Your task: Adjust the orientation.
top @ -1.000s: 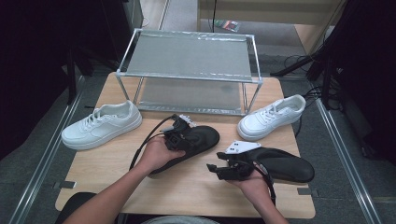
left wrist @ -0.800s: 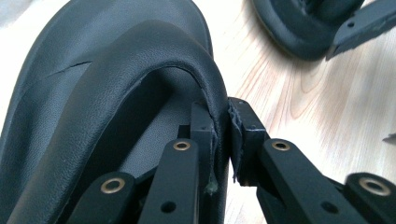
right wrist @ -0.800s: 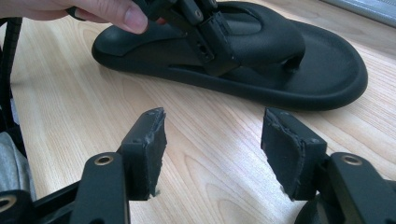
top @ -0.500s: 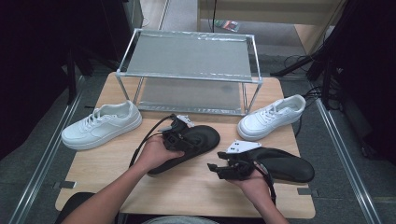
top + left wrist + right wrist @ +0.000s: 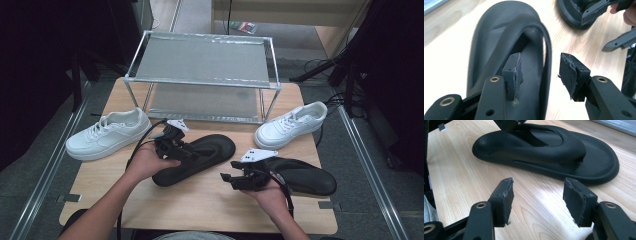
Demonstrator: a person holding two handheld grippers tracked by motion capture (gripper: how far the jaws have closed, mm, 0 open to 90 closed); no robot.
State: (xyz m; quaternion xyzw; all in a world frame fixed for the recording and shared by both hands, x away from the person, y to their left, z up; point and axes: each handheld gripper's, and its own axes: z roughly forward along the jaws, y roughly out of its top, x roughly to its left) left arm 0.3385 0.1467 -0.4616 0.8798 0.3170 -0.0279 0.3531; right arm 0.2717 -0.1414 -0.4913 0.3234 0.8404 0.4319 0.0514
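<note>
The surface (image 5: 200,205) carries a metal rack (image 5: 200,65) at twelve o'clock, a white sneaker (image 5: 107,134) at nine and another (image 5: 290,126) at two. At centre lies one black sandal (image 5: 200,157); its mate (image 5: 300,176) lies at four o'clock.

The left tool (image 5: 186,151) sits over the centre sandal's strap. Its jaws have just been opening and now stand apart, the strap (image 5: 546,57) running between the pads (image 5: 515,72) without being pressed. The right tool (image 5: 231,179) hovers at five o'clock, jaws apart on nothing, bare wood between them in the right gripper view, just beside the mate's heel.

The risk, as I judge it: the strap loops between the left pads, so pulling away at an angle could snag it and drag the sandal toward eight o'clock. The two tools are near; a wide swing could knock them together.
</note>
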